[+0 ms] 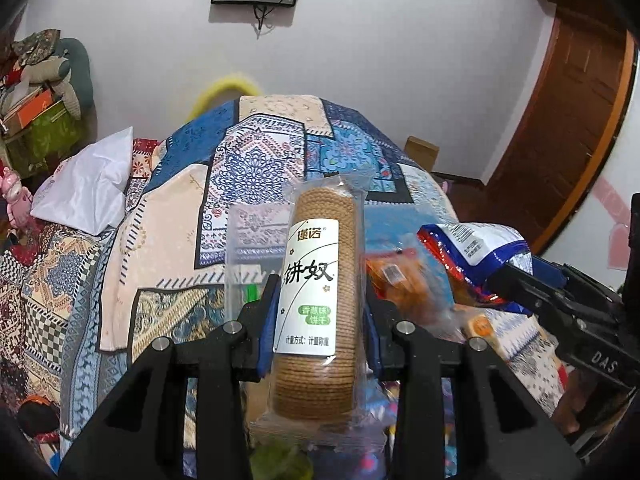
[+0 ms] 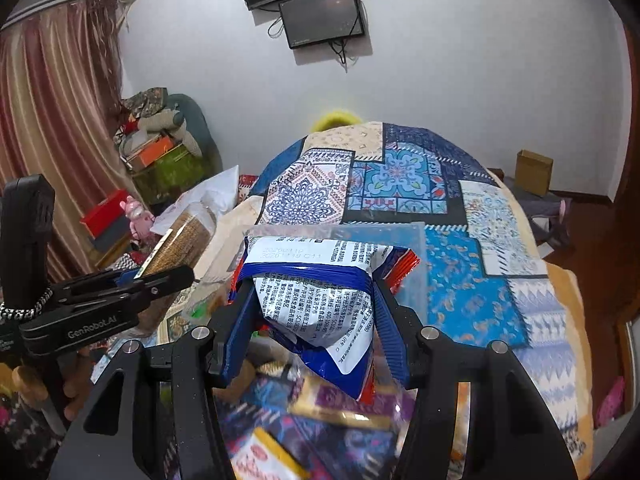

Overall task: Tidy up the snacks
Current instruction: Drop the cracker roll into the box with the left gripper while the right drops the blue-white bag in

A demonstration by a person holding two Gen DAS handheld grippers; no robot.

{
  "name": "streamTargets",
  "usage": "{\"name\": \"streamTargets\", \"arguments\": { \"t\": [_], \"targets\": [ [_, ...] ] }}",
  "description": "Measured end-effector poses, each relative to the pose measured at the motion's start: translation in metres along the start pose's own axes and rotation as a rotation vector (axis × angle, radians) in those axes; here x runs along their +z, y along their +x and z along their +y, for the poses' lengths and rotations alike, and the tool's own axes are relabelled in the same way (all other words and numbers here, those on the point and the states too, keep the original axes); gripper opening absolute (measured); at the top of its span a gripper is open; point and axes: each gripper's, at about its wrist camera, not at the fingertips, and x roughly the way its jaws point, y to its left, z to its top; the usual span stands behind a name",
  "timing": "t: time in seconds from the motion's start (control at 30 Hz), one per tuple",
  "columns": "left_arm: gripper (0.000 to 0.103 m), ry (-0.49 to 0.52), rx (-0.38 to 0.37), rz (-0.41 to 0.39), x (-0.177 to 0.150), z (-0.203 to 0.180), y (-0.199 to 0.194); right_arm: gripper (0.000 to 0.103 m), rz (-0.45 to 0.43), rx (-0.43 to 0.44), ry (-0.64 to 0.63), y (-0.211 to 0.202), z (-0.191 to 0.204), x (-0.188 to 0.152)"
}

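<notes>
Over the bed: both grippers hang above a patchwork quilt (image 1: 256, 148) in blue, cream and white, each carrying a snack.
Left gripper (image 1: 320, 292): fingers narrow, clamped on a clear-wrapped biscuit sleeve (image 1: 320, 280); the pack stands nearly upright between the blue pads, its white label facing the camera.
Right gripper (image 2: 312, 304): fingers part-closed on a blue-and-white snack bag (image 2: 316, 296), crumpled at the pinch, printed back facing the camera.
Seen across: from the left wrist the right gripper enters at the right edge with its bag lifted; from the right wrist the left gripper shows at the left with the biscuit sleeve tilted upward.
Clear plastic bin (image 2: 404, 248): sits on the quilt just beyond both grippers; its near wall and rim lie directly behind the held packs.
Loose snacks (image 2: 336, 412): a blurred heap of packets under the fingers, purple, yellow and orange wrappers, too smeared to name.
Orange packet (image 1: 404, 280): between the two grippers, blurred.
Left of the bed: white pillow (image 1: 88, 188), pink toy (image 2: 138, 216), stacked boxes and bundled cloth, striped curtain (image 2: 52, 128).
Wall: two dark screens (image 2: 320, 16) with dangling cables.
Right: wooden door (image 1: 568, 120), small cardboard box (image 2: 534, 172) on the floor.
</notes>
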Motion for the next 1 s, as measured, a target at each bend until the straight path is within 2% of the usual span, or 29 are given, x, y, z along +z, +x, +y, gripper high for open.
{"name": "streamTargets", "arguments": {
  "t": [0.23, 0.53, 0.67, 0.77, 0.83, 1.0],
  "targets": [
    [0.036, -0.010, 0.046, 0.043, 0.008, 0.016, 0.040, 0.053, 0.052, -0.012, -0.013, 0.040, 0.007, 0.007],
    [0.036, -0.010, 0.077, 0.107, 0.010, 0.025, 0.076, 0.054, 0.117, -0.073, -0.053, 0.076, 0.012, 0.003],
    [0.036, -0.030, 0.077, 0.118, 0.010, 0.032, 0.080, 0.057, 0.134, -0.078, -0.065, 0.080, 0.014, 0.001],
    [0.036, -0.017, 0.090, 0.097, 0.012, 0.031, 0.075, 0.062, 0.137, -0.097, -0.079, 0.080, 0.015, 0.000],
    [0.036, -0.012, 0.070, 0.093, 0.013, 0.029, 0.071, 0.062, 0.140, -0.102, -0.090, 0.078, 0.017, 0.001],
    [0.036, 0.014, 0.076, 0.077, 0.010, 0.022, 0.052, 0.062, 0.138, -0.114, -0.101, 0.068, 0.017, 0.004]
  ]
}}
